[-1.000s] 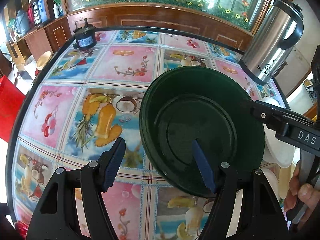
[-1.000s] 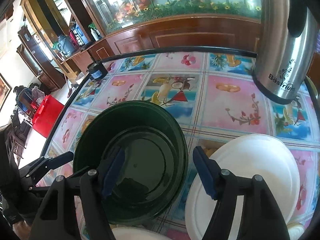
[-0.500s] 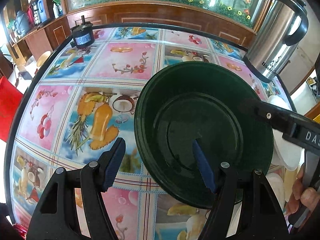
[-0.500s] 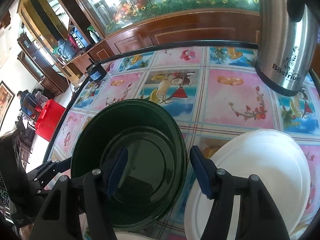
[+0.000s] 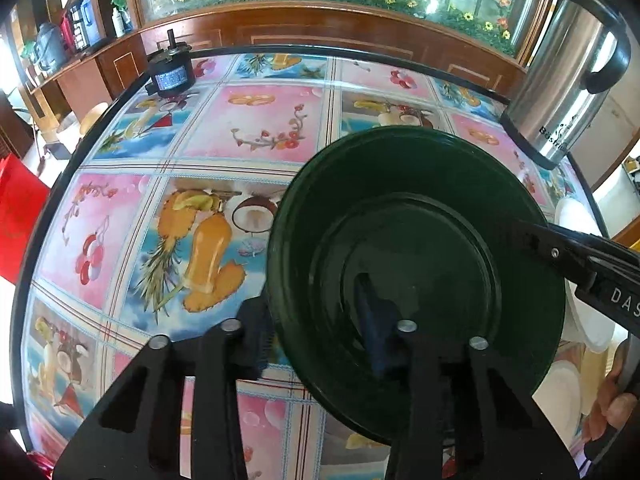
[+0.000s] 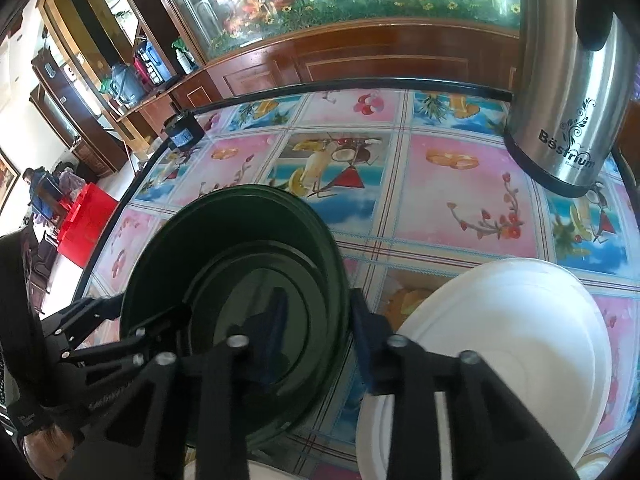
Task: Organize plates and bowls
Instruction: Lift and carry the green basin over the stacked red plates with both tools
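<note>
The dark green bowl is held above the fruit-patterned table, tilted, toward the table's right side. The left hand-held gripper is clenched on the bowl's near-left rim: one finger sits outside the wall, the blue-padded one inside the basin. The right hand-held gripper grasps the same bowl at its right rim, likewise with one finger inside and one outside. In the left wrist view the right gripper's black arm reaches in across the bowl's right edge.

Just right of the bowl lies a white plate on the table, near the right edge; part of its rim is hidden behind the right gripper's finger. A steel kettle stands at the far right corner, well apart from the bowl, and a small black cylinder sits at the far left edge.
</note>
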